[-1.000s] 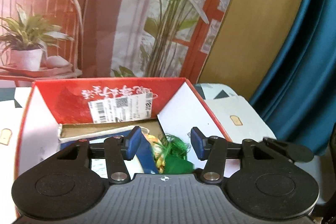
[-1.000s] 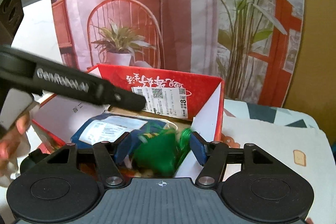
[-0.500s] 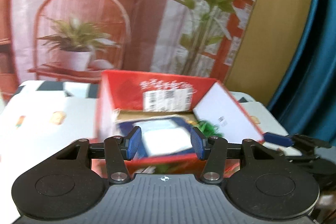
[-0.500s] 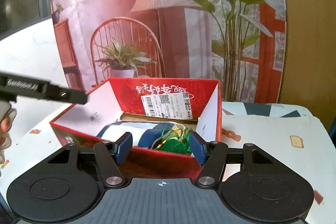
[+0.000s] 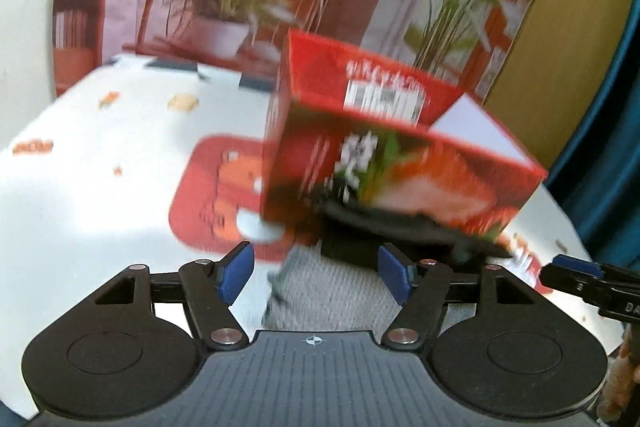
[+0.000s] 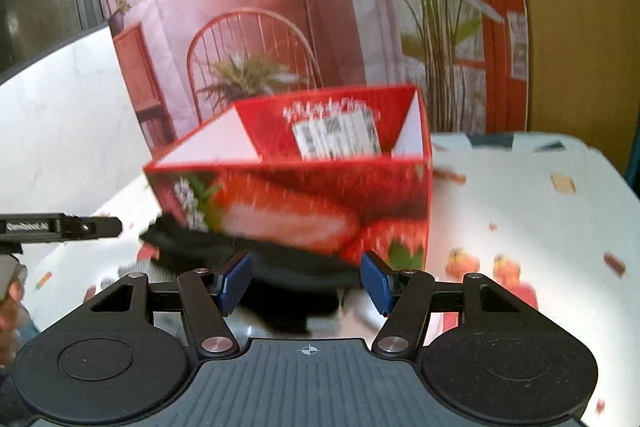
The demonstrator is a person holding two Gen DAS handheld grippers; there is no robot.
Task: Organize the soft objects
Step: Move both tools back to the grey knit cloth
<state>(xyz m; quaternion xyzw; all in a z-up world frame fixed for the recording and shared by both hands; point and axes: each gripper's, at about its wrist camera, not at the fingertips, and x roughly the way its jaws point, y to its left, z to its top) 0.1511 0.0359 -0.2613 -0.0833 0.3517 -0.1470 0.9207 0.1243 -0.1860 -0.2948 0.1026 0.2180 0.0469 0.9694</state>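
Soft objects are what this is about, and the nearest ones now lie on the table just in front of the red strawberry box [image 6: 304, 203]: a black cloth [image 6: 280, 271] tucked against the box's near foot, and a grey knitted piece [image 5: 332, 291] a little nearer than that. A second ago both tools were reaching over the open box, with a green tangled thing and a blue packet showing inside; now both have pulled back and dropped lower, so the box's printed front wall fills the view and its contents are hidden behind it. The left gripper [image 5: 316, 271] has its jaws opening, wider than they were, with nothing pinched; the grey knit sits in the gap beyond its blue pads [image 5: 236, 269] without being touched. The right gripper [image 6: 306, 281] stands parted as before and empty, the black cloth lying just past its tips. To the box's left a red printed mat [image 5: 208, 195] lies flat on the white tablecloth [image 6: 520, 211]. My guess is the last drop into the box is finished and the next pick is being lined up, probably the grey knit or the black cloth, though the blur makes it hard to be sure
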